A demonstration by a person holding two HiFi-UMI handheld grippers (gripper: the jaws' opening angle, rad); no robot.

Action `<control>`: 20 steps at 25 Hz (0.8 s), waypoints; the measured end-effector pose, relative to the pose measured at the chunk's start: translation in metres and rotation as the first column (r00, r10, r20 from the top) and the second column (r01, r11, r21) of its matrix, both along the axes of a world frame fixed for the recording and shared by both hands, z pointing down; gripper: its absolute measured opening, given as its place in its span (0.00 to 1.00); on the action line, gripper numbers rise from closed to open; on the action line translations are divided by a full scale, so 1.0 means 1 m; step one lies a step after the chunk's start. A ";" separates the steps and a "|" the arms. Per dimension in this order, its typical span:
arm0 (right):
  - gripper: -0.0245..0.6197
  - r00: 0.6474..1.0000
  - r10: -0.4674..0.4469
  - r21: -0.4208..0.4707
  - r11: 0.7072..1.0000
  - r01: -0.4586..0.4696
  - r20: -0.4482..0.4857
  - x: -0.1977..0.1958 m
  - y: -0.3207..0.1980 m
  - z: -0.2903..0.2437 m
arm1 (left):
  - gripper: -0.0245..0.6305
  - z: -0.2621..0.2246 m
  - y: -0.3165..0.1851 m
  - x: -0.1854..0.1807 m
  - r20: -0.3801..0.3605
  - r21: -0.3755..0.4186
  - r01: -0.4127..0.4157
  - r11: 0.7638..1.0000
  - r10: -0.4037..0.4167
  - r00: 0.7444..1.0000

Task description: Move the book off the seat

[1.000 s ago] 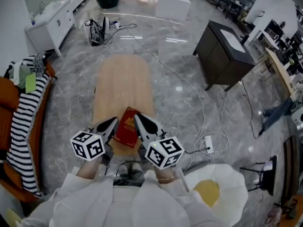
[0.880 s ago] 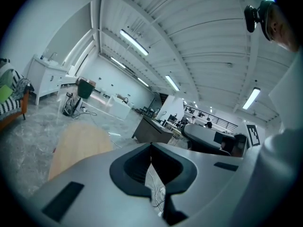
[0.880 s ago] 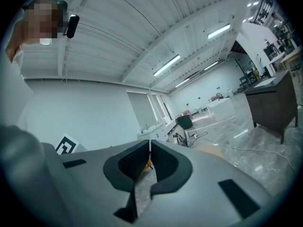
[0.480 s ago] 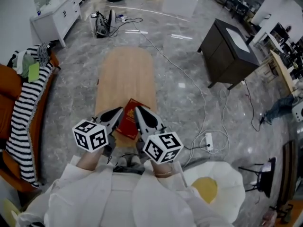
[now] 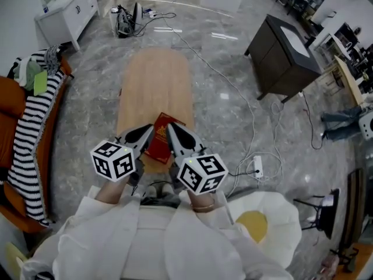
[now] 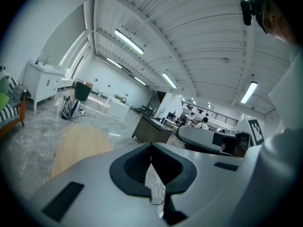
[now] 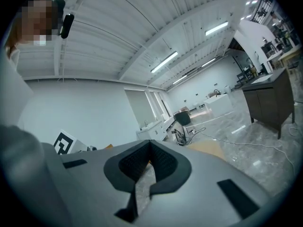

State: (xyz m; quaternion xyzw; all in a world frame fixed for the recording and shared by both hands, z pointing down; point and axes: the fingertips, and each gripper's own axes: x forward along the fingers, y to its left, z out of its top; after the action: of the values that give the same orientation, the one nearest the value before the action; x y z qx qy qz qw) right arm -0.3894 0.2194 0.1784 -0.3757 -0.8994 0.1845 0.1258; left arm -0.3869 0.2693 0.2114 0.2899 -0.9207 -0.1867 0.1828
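Two clenched, empty grippers (left gripper [image 5: 149,130], right gripper [image 5: 171,130]) flank the red book [image 5: 162,139] at the wooden seat's [image 5: 154,86] near end.

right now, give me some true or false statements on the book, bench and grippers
1. The book is between the left gripper and the right gripper. True.
2. The book is at the bench's far end. False: it is at the near end.
3. The right gripper is shut. True.
4. The dark cabinet stands left of the bench. False: it stands to the right.
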 end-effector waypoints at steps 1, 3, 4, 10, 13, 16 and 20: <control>0.06 1.000 -0.001 -0.002 1.000 0.001 -0.008 0.000 0.001 0.001 | 0.05 0.000 0.000 -0.001 0.002 -0.012 -0.002 1.000 0.002 1.000; 0.06 1.000 -0.008 0.000 1.000 0.008 -0.022 0.000 0.002 0.002 | 0.05 -0.001 0.000 -0.001 0.004 -0.015 -0.002 1.000 0.002 1.000; 0.06 1.000 -0.011 0.005 1.000 0.011 -0.024 0.000 0.002 0.003 | 0.05 -0.002 0.000 -0.001 0.004 -0.012 -0.002 1.000 0.002 1.000; 0.06 0.999 -0.005 0.011 1.000 0.006 -0.034 0.001 0.002 0.006 | 0.05 0.000 -0.001 -0.001 0.007 -0.012 -0.005 1.000 0.005 1.000; 0.06 1.000 -0.007 0.023 1.000 0.008 -0.031 0.004 0.002 0.008 | 0.05 0.001 -0.004 0.002 0.009 -0.012 -0.008 1.000 0.008 1.000; 0.05 0.999 -0.018 0.036 0.999 0.019 -0.028 0.009 0.005 0.009 | 0.05 0.001 -0.005 0.005 0.008 -0.013 -0.010 1.000 0.010 1.000; 0.05 0.999 -0.032 0.049 0.998 0.033 -0.027 0.013 0.011 0.011 | 0.05 0.002 -0.001 0.008 0.008 -0.011 -0.009 1.000 0.009 1.000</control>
State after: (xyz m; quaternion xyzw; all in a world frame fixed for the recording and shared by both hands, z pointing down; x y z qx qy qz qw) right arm -0.3767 0.2309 0.1897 -0.3846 -0.8958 0.1653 0.1496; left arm -0.3789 0.2679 0.2137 0.2936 -0.9212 -0.1796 0.1817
